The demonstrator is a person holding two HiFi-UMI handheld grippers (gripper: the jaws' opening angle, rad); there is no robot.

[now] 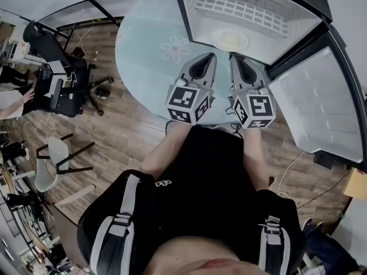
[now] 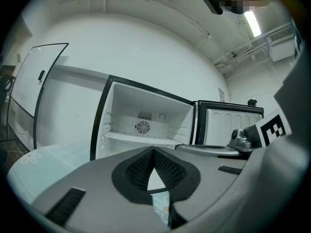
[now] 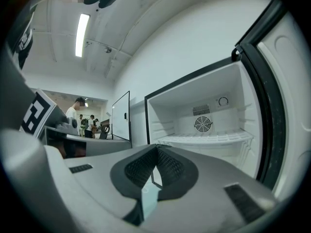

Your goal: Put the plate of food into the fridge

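Both the left hand-held gripper [image 1: 207,57] and the right hand-held gripper [image 1: 236,57] point side by side at the open fridge [image 1: 301,30]. Each has its jaws pressed together with nothing between them. Just ahead of their tips, the plate of food [image 1: 229,39] sits in the fridge's lower compartment, below the wire shelf [image 1: 241,7]. The fridge door [image 1: 321,102] stands swung wide to the right of the right hand-held gripper. A round pale-blue counter [image 1: 149,50] with a flower print spreads to the left hand-held gripper's left. Office chairs [image 1: 60,87] stand well beyond it.
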